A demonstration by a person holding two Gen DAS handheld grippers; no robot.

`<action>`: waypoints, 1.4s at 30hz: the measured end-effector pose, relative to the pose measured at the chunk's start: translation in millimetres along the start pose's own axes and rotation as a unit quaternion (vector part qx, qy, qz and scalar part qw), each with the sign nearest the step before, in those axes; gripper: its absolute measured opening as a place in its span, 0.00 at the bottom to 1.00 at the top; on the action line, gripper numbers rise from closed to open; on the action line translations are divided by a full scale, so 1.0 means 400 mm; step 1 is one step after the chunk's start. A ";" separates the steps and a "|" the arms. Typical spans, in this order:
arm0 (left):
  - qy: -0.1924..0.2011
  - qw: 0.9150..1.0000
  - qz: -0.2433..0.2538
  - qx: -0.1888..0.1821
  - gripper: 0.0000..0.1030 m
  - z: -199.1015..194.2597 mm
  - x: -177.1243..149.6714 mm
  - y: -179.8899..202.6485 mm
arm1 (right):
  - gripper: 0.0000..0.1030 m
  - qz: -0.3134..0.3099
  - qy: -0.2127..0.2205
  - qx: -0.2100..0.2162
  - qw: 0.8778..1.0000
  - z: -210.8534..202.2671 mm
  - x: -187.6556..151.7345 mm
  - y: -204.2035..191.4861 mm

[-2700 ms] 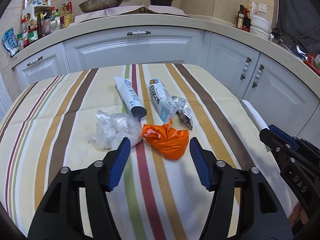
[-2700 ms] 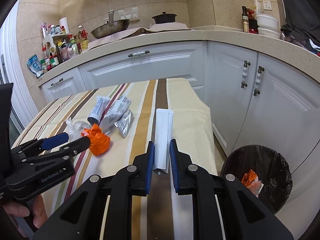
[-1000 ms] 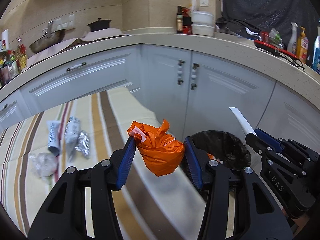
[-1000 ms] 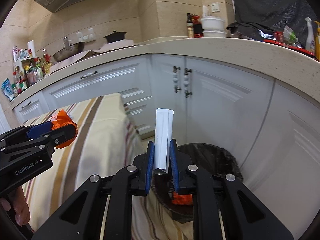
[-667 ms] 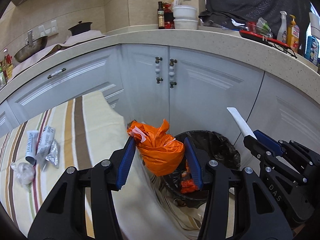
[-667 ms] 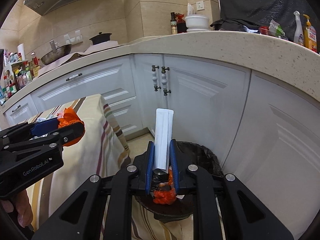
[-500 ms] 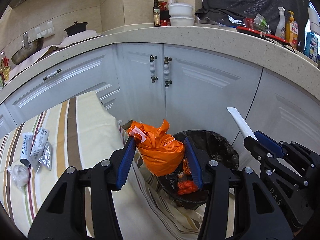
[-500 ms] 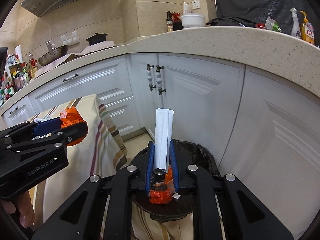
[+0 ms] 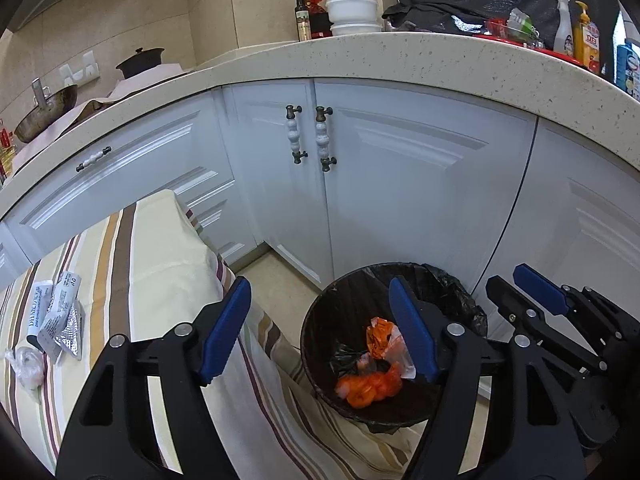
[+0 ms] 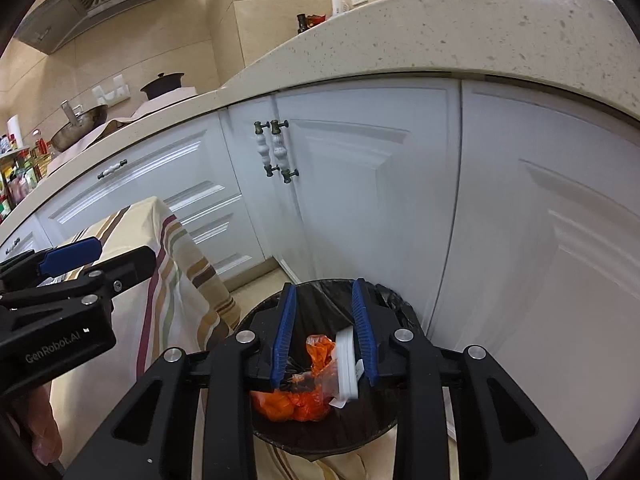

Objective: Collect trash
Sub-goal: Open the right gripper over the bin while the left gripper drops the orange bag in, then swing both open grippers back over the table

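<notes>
Hanging over the black bin [image 9: 316, 332], both tongs stand with jaws apart and nothing gripped: the left tongs [image 9: 320, 332] spread wide, the right tongs [image 10: 323, 336] somewhat narrower. Orange bags [image 9: 370, 388] lie at the bottom of the bin, and a white tube [image 10: 347, 364] sits among them, seen between the right jaws. Back on the striped tabletop [image 9: 160, 264] lie two tubes [image 9: 48, 312], a foil packet [image 9: 70, 336] and crumpled clear plastic [image 9: 26, 364].

A striped tablecloth [image 9: 160, 248] covers the table. At its left lie two tubes [image 9: 50, 312], a foil wrapper [image 9: 70, 334] and crumpled clear plastic [image 9: 26, 364]. A black bin [image 9: 348, 296] stands on the floor to the right.
</notes>
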State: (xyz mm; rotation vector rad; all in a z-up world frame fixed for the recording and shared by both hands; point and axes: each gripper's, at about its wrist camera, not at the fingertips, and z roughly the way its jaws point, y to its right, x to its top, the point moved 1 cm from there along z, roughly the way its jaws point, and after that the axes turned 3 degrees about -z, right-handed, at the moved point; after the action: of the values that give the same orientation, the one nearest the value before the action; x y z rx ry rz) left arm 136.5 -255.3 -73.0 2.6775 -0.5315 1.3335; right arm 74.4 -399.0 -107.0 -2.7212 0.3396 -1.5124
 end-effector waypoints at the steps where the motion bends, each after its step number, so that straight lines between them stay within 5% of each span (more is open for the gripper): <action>1: 0.001 1.000 -0.001 0.000 0.72 -0.003 -0.001 -0.003 | 0.31 -0.001 0.001 -0.001 1.000 -0.003 0.000 -0.003; 12: 0.009 1.000 -0.015 0.013 0.73 -0.076 -0.017 -0.095 | 0.44 -0.014 0.019 0.010 1.000 -0.066 0.028 -0.080; 21: 0.009 0.995 -0.069 0.073 0.74 -0.169 -0.081 -0.316 | 0.52 -0.045 0.028 0.062 0.997 -0.102 0.054 -0.237; 32: -0.009 0.974 -0.150 0.168 0.74 -0.267 -0.196 -0.618 | 0.53 -0.105 0.012 0.146 0.984 -0.088 0.047 -0.503; 42: -0.022 0.954 -0.205 0.219 0.74 -0.325 -0.281 -0.807 | 0.53 -0.153 -0.019 0.200 0.968 -0.028 0.037 -0.706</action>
State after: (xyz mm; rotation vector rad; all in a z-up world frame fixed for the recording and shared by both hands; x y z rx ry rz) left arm 89.9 107.5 -62.5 2.9243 0.3541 1.3904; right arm 124.3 -125.1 -56.7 -2.5494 -0.3672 -1.3928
